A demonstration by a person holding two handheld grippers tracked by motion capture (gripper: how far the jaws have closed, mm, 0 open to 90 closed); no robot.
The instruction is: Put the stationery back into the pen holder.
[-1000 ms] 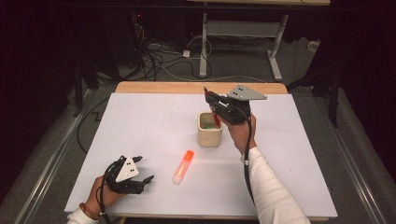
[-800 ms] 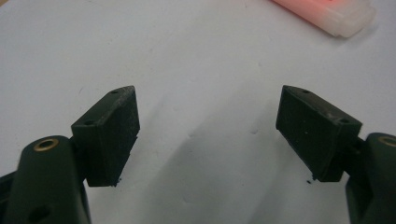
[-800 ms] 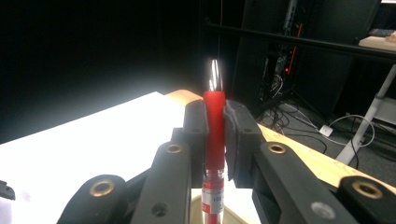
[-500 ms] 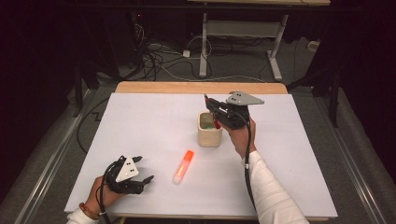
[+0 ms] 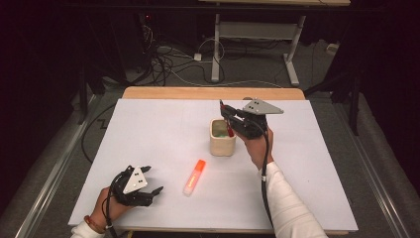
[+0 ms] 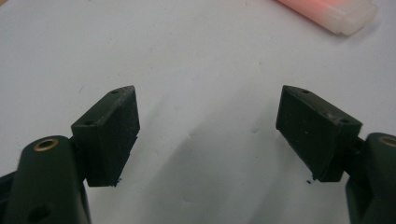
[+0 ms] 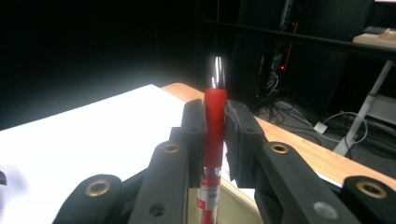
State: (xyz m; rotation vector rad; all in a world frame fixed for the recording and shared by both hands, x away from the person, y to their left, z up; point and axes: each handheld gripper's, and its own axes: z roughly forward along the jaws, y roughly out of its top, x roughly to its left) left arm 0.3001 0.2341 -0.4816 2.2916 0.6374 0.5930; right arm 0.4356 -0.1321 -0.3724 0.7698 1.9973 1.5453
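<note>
My right gripper (image 5: 226,115) is shut on a red pen (image 7: 214,135) with a silver tip, held upright over the beige cup (image 5: 222,137) in the middle of the white table. The pen's lower end (image 5: 230,130) hangs at the cup's mouth. In the right gripper view the pen stands clamped between both pads, tip upward. An orange highlighter (image 5: 194,177) lies flat in front of the cup. My left gripper (image 5: 151,184) rests near the table's front left edge, open, with bare table between its pads (image 6: 113,133). The highlighter's pale end (image 6: 334,10) shows at the top right of the left gripper view.
The white sheet (image 5: 148,129) covers a wooden table (image 5: 213,92) whose far edge is exposed. Cables (image 5: 168,59) and a desk frame (image 5: 257,34) lie on the dark floor beyond. A metal rail (image 5: 44,183) runs along the left side.
My right gripper has tipped and dropped slightly with the pen toward the cup. The left gripper and the highlighter have not moved.
</note>
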